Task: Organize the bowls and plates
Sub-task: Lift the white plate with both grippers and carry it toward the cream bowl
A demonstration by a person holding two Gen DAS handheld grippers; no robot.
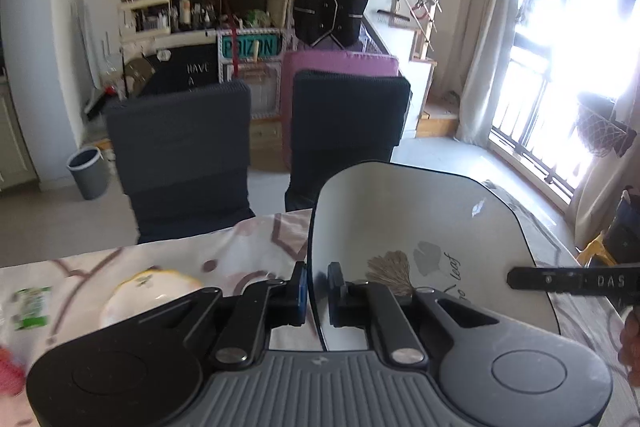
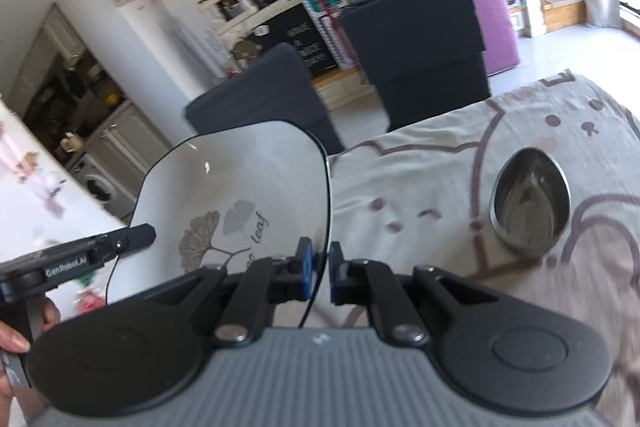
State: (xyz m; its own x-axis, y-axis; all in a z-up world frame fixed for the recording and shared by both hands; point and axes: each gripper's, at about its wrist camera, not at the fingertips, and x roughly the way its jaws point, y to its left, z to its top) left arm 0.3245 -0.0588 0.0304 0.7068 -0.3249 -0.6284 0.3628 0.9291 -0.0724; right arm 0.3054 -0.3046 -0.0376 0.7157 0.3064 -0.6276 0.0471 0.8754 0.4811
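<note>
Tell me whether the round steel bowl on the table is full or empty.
Empty: the round steel bowl shows only bare reflective metal inside.

My left wrist cam sits right behind its own fingers, tilted down over the table edge (image 1: 168,259), facing the two dark chairs (image 1: 180,147) and the kitchen shelves beyond. Right wrist cam looks the same way but rolled. Both catch the white plate (image 1: 420,227) close up, plus the chairs.

Glossy white ceramic plate with leaf print (image 1: 420,227); shiny polished steel bowl (image 2: 530,203); soft matt patterned cloth table cover (image 2: 420,179); matt black plastic gripper arms; dark woven-fabric chair backs (image 1: 180,139)
</note>
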